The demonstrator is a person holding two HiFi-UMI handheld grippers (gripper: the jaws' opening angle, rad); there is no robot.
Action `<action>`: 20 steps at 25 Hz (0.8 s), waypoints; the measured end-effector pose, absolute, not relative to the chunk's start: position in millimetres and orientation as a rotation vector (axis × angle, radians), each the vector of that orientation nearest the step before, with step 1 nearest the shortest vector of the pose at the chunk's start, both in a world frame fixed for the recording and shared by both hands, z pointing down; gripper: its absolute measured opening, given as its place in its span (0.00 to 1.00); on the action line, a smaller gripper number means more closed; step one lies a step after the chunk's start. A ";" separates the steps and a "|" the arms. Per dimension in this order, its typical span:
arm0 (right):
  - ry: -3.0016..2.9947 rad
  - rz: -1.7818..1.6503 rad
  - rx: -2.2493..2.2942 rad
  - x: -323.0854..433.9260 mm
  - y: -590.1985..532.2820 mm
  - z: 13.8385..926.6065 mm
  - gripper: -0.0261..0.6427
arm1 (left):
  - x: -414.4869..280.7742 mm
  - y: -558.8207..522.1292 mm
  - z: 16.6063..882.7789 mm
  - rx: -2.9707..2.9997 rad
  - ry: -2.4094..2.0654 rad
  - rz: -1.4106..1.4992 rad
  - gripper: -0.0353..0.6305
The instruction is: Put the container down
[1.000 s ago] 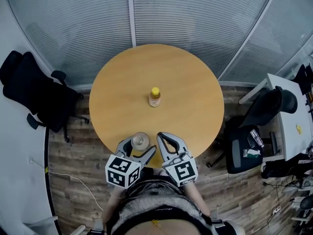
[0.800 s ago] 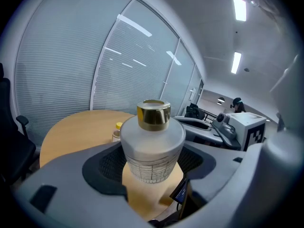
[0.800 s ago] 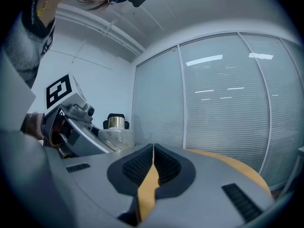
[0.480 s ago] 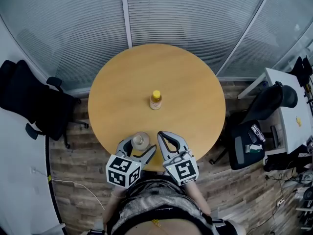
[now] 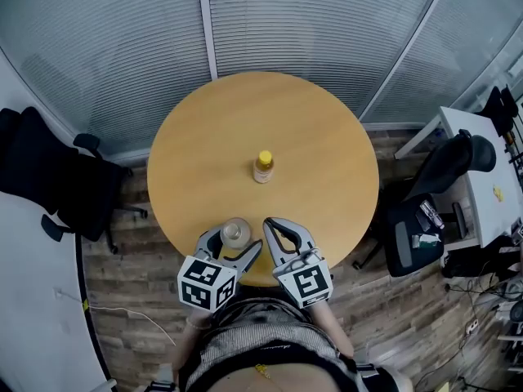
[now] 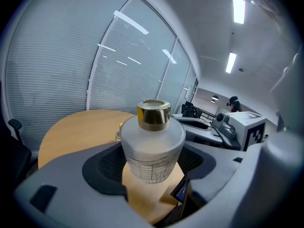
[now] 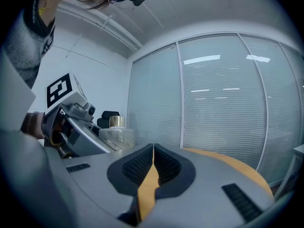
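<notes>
Round wooden tabletop (image 5: 327,137) | near edge: left gripper (image 5: 234,243) clamps frosted, gold-capped glass container (image 6: 152,146) | right gripper (image 7: 153,151) closed, empty | centre: yellow-capped bottle (image 5: 262,167), plain only in head view

No legible text, label, brand or number anywhere

Frosted container (image 6: 152,148) with gold cap, upright.
Clamped between the left tool's (image 5: 234,238) pads at the near edge of the round wooden tabletop (image 5: 319,153); can't tell if its base touches.
</notes>
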State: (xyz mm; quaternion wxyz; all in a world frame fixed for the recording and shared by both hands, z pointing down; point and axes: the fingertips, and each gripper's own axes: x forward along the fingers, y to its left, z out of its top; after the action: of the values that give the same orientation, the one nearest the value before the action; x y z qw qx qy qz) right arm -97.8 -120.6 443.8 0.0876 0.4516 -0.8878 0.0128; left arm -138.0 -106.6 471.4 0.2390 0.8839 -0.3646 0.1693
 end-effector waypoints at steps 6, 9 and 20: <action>-2.622 0.082 1.399 -99.4 -119.3 445.2 0.07 | -140.3 -105.8 472.9 2.437 -0.972 0.475 0.55; -2.617 0.039 1.382 -99.2 -117.8 447.0 0.07 | -139.8 -105.0 474.1 2.439 -0.966 0.482 0.55; -2.623 0.079 1.383 -77.1 -117.9 449.3 0.07 | -123.5 -108.7 477.6 2.425 -1.005 0.513 0.55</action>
State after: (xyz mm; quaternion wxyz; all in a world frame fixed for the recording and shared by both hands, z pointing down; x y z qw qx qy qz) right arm -77.1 -117.9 449.3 0.0874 0.4643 -0.8809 0.0267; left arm -123.5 -108.7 477.6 0.2314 0.8820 -0.3657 0.1865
